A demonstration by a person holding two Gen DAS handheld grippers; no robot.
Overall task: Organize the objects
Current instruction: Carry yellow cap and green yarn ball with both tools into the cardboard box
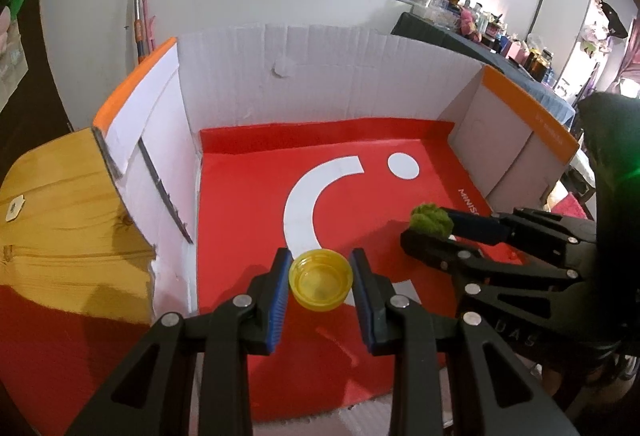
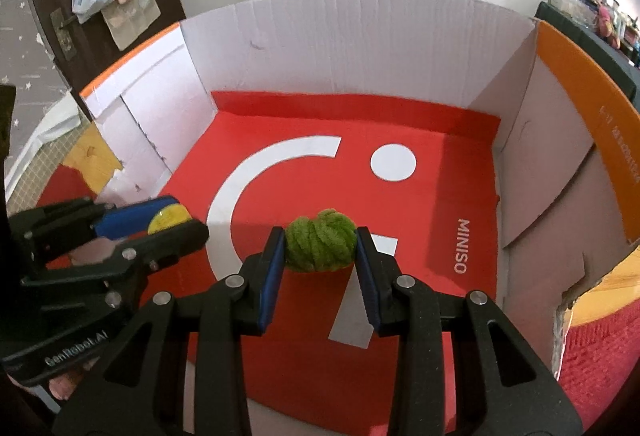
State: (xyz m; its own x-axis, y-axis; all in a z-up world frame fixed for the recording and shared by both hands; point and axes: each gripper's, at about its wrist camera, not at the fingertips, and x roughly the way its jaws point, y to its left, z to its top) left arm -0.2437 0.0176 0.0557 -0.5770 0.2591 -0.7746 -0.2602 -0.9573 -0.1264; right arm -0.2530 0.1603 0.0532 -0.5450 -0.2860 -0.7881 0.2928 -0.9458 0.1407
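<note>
1. We see a cardboard box [image 2: 360,36] w/ white walls, open top.
2. A red sheet [image 2: 440,220] lines its floor.
3. Our left gripper [image 1: 320,276] clamps a yellow cap [image 1: 320,280] above the sheet's near part.
4. Our right gripper [image 2: 320,248] squeezes a green yarn ball [image 2: 320,246], also over the sheet, just beside the left.

Glossy translucent plastic bottle cap [image 1: 321,285], fuzzy green yarn ball [image 2: 320,245], ribbed corrugated cardboard box [image 1: 320,76] (smooth matt red paper liner [image 1: 248,196])
</note>
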